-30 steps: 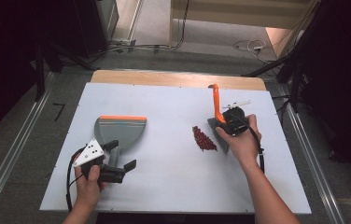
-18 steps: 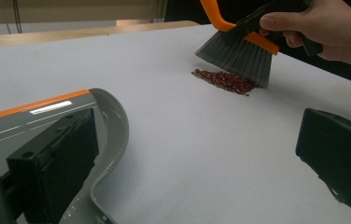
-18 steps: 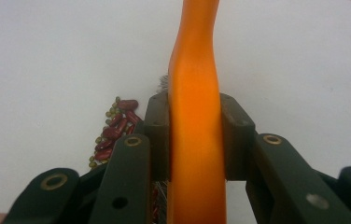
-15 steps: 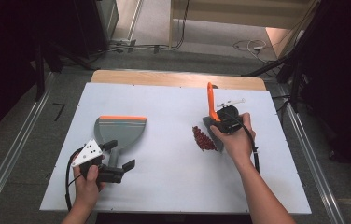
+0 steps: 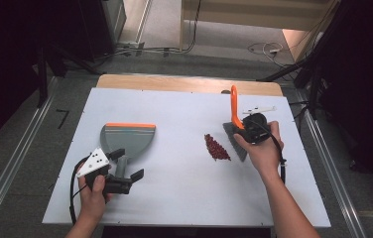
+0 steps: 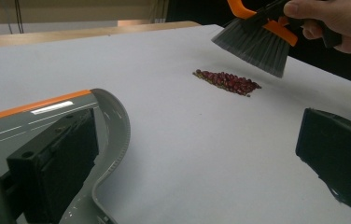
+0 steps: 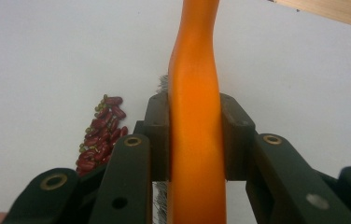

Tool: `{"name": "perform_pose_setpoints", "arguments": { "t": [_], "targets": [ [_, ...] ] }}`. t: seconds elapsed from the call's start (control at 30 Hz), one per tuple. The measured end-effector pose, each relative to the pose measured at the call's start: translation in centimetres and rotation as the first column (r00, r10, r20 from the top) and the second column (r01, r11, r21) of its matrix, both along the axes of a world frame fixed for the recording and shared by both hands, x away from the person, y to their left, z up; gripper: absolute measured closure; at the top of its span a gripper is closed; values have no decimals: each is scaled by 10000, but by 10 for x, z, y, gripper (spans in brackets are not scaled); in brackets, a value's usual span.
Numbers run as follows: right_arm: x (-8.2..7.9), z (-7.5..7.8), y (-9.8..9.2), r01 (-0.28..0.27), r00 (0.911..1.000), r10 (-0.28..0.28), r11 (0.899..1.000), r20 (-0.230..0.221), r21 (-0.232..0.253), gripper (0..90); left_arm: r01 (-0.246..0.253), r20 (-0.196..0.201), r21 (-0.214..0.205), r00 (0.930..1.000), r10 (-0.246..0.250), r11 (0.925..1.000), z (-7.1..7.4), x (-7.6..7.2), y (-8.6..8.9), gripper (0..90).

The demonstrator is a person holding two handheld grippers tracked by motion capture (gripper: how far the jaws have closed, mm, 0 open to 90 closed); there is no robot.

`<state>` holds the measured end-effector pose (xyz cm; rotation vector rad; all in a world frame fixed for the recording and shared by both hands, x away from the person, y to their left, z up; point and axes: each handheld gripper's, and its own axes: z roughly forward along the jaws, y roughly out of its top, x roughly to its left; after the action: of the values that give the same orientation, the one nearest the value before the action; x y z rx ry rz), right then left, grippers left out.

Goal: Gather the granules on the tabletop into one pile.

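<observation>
A grey dustpan (image 5: 127, 139) with an orange edge lies on the white table's (image 5: 174, 203) left half. My left gripper (image 5: 126, 164) rests at its handle end, jaws wide open. In the left gripper view one jaw sits over the dustpan (image 6: 33, 116) and the other stands far off to the right, with nothing pinched. A small pile of red beans (image 5: 216, 147) lies right of centre. My right gripper (image 5: 246, 130) is shut on the orange handle (image 7: 194, 70) of a grey-bristled brush (image 5: 235, 139). The brush (image 6: 257, 44) hangs just above and to the right of the beans (image 6: 227, 81).
A wooden strip (image 5: 174, 83) runs along the table's far edge. Metal rails border the table on both sides, and cables lie on the floor beyond it. Bare white surface separates the dustpan and the beans (image 7: 100, 140).
My right hand has carried the brush to the right and lifted its bristles off the bean pile. The left gripper and the dustpan have stayed put.
</observation>
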<state>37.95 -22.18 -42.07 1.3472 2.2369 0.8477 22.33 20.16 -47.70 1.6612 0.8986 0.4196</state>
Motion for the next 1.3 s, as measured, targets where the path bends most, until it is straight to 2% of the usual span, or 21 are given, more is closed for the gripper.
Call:
{"name": "perform_pose_setpoints", "arguments": {
  "t": [0.27, 0.47, 0.67, 0.97, 1.07, 1.3],
  "targets": [
    [-14, -2, -21, -75, 10000, 71, 9979, 67, 649, 677, -12, 56, 9, 10000, 12, 10000, 1, -1, 1, 0],
    [-29, -5, -40, -392, 9991, 368, 9930, 233, 1113, 677, -65, 49, 4, 10000, 65, 10000, 1, -1, 2, 0],
    [-44, -11, -59, -493, 9985, 449, 9862, 315, 1578, 677, -80, 69, 10, 9999, 80, 10000, 1, -1, 3, 0],
    [-63, -19, -85, -567, 9984, 542, 9734, 172, 2220, 677, -62, 141, 66, 9999, 61, 10000, 2, -1, 3, 0],
    [-70, -20, -92, -574, 9983, 553, 9750, 161, 2145, 677, -78, 167, 44, 9998, 77, 10000, 2, -1, 5, 0],
    [-75, -22, -107, -342, 9994, 320, 9685, 127, 2465, 677, -75, 192, 72, 9998, 74, 9999, 3, -1, 5, 0]
  ]
}}
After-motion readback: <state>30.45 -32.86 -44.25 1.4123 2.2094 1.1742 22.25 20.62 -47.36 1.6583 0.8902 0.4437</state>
